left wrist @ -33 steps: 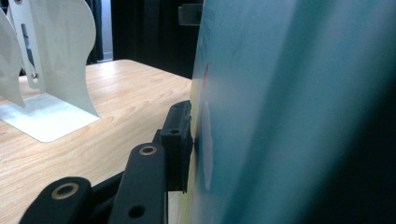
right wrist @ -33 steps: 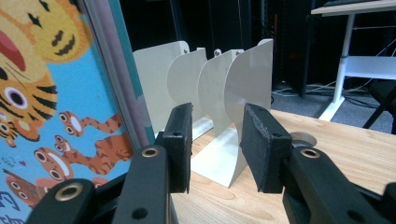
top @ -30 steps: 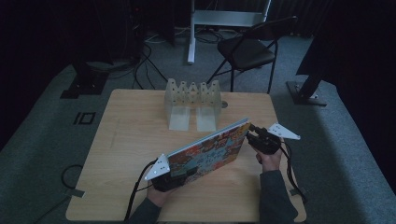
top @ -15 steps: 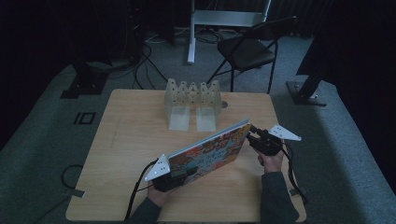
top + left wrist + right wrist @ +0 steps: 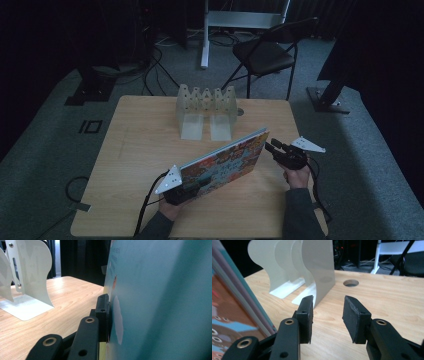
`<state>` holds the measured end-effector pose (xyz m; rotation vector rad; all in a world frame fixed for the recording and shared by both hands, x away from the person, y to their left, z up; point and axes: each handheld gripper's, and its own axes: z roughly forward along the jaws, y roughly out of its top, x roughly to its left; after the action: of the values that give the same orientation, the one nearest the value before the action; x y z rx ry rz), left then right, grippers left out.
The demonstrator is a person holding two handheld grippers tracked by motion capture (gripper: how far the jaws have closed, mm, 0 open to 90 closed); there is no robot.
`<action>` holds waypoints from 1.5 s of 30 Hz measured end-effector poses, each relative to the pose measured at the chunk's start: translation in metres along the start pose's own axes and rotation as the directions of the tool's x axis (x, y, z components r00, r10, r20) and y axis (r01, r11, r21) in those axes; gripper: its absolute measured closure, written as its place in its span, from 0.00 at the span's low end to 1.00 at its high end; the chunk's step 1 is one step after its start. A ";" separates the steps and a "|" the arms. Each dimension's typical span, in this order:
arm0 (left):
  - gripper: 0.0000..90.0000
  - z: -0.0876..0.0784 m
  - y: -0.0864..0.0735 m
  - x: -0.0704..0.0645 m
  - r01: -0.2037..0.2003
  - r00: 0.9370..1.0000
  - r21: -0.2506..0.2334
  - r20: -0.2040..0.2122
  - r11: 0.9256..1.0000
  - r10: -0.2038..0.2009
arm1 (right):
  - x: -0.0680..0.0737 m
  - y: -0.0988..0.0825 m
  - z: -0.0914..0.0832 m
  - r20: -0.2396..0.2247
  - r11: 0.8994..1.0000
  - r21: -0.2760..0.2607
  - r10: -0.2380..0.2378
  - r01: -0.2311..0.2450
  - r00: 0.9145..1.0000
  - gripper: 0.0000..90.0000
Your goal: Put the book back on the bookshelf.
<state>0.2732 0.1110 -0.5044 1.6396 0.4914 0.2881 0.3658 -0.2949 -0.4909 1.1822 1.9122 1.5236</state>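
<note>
- Table (image 5: 135, 150): your book (image 5: 225, 162) stands tilted on edge near its front, before the white rack (image 5: 205, 107).
- Left gripper (image 5: 187, 192): its closing jaws clench the book's near corner.
- Right gripper (image 5: 272, 148): released, jaws apart just beside the book's far end.

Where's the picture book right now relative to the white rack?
In the high view the picture book stands tilted on edge at the near middle of the table, just in front of the white rack, between the left gripper and the right gripper.
</note>
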 end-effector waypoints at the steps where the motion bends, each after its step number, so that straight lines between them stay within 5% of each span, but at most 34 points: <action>1: 0.84 0.000 0.000 0.000 0.000 1.000 0.000 -0.001 1.000 0.000 | -0.001 -0.001 0.000 0.001 1.000 0.006 0.002 -0.002 1.000 0.66; 17: 0.87 0.000 -0.001 -0.002 -0.035 0.999 -0.010 -0.016 0.999 0.035 | -0.004 -0.022 0.000 0.080 0.988 0.149 -0.045 0.033 0.996 0.61; 28: 0.86 0.001 -0.005 -0.002 -0.019 1.000 -0.036 0.003 0.999 0.019 | -0.007 -0.033 -0.004 0.098 0.979 0.201 -0.063 0.042 0.993 0.58; 32: 0.85 0.001 -0.006 0.000 -0.015 1.000 -0.036 0.010 0.999 0.015 | -0.005 -0.037 -0.003 0.116 0.967 0.247 -0.098 0.067 0.988 0.55; 45: 0.82 0.001 -0.012 0.000 0.001 0.999 -0.044 0.035 0.999 0.000 | -0.011 -0.047 0.000 0.129 0.955 0.291 -0.088 0.047 0.988 0.51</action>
<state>0.2718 0.1105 -0.5162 1.5995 0.4563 0.2674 0.3552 -0.3051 -0.5372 1.2918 2.1037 1.1202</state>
